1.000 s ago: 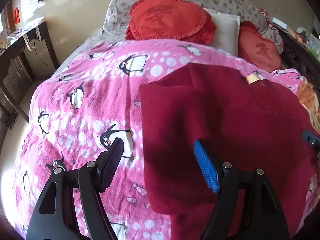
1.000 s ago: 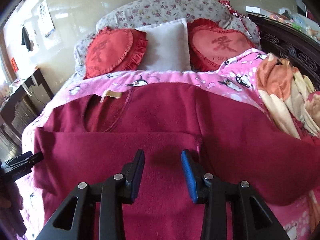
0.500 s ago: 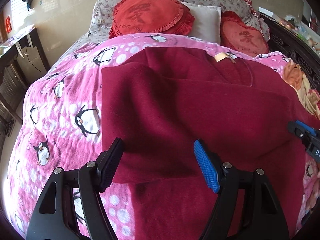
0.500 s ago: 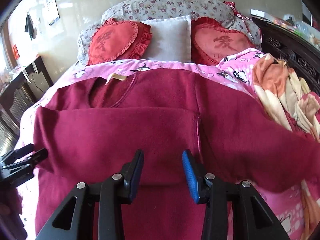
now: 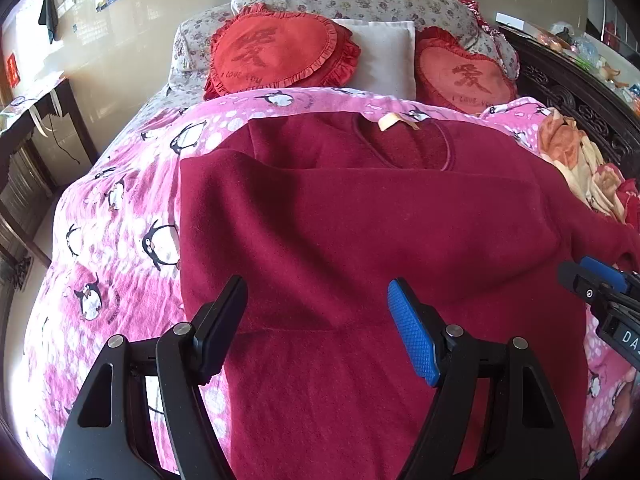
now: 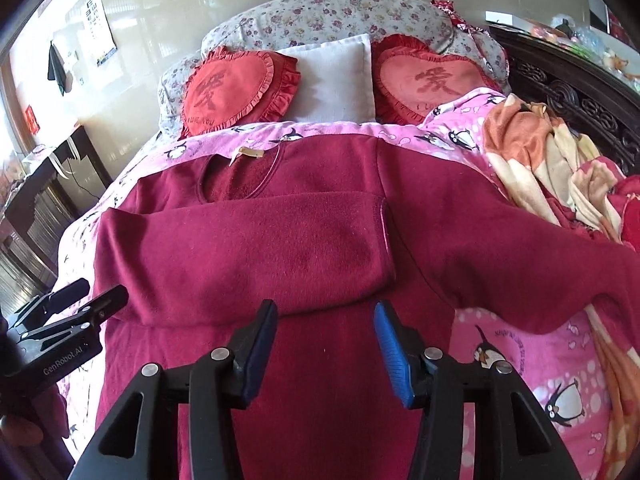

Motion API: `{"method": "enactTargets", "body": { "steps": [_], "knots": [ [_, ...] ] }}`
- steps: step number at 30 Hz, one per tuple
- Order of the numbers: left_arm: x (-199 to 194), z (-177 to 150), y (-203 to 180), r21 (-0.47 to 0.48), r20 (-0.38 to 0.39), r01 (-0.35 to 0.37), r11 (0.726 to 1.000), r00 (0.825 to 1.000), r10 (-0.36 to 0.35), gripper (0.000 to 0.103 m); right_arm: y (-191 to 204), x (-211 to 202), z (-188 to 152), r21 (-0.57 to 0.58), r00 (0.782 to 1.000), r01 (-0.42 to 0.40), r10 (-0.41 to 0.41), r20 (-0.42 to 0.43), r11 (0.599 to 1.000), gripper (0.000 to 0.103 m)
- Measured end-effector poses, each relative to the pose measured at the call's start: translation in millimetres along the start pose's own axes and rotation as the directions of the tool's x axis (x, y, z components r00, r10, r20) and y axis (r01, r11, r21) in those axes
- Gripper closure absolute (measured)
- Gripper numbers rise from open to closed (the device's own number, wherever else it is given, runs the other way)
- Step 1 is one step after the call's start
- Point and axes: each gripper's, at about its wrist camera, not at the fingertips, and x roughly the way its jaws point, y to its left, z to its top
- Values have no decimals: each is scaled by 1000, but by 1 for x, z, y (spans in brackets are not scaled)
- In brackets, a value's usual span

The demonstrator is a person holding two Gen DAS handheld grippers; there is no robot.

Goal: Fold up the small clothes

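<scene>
A dark red fleece top [image 5: 360, 240] [image 6: 320, 360] lies flat on the pink penguin blanket [image 5: 120, 216] [image 6: 540, 360], neck toward the pillows. Its left sleeve [image 6: 248, 252] is folded across the chest; the right sleeve [image 6: 520, 264] stretches out to the right. My left gripper [image 5: 316, 320] hovers open over the folded sleeve's lower edge, nothing between its fingers. My right gripper [image 6: 325, 340] hangs above the body of the top just below the folded sleeve; its jaws are opening and hold nothing. Each gripper shows at the other view's edge [image 5: 600, 300] [image 6: 68, 320].
Two red heart cushions [image 5: 280, 52] [image 6: 236, 92] and a white pillow [image 6: 336, 80] lie at the bed's head. An orange and cream heap of clothes [image 6: 552, 168] sits at the right, by a dark carved bed frame [image 6: 580, 104]. A dark desk [image 5: 36, 120] stands left.
The left gripper has swung right, from over the blanket's edge to over the folded sleeve. The right gripper's jaws have widened, and it has drawn back a little from the sleeve.
</scene>
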Motion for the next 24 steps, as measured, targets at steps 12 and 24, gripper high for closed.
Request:
{"method": "enactTargets", "body": {
  "steps": [12, 24],
  "knots": [
    [0, -9, -24, 25, -18, 47, 999, 999, -47, 30, -25, -3, -20, 42, 999, 16, -15, -28, 999, 55],
    [17, -12, -36, 40, -59, 64, 997, 996, -61, 30, -151, -24, -33, 315, 996, 77, -84, 8, 946, 54]
  ]
}}
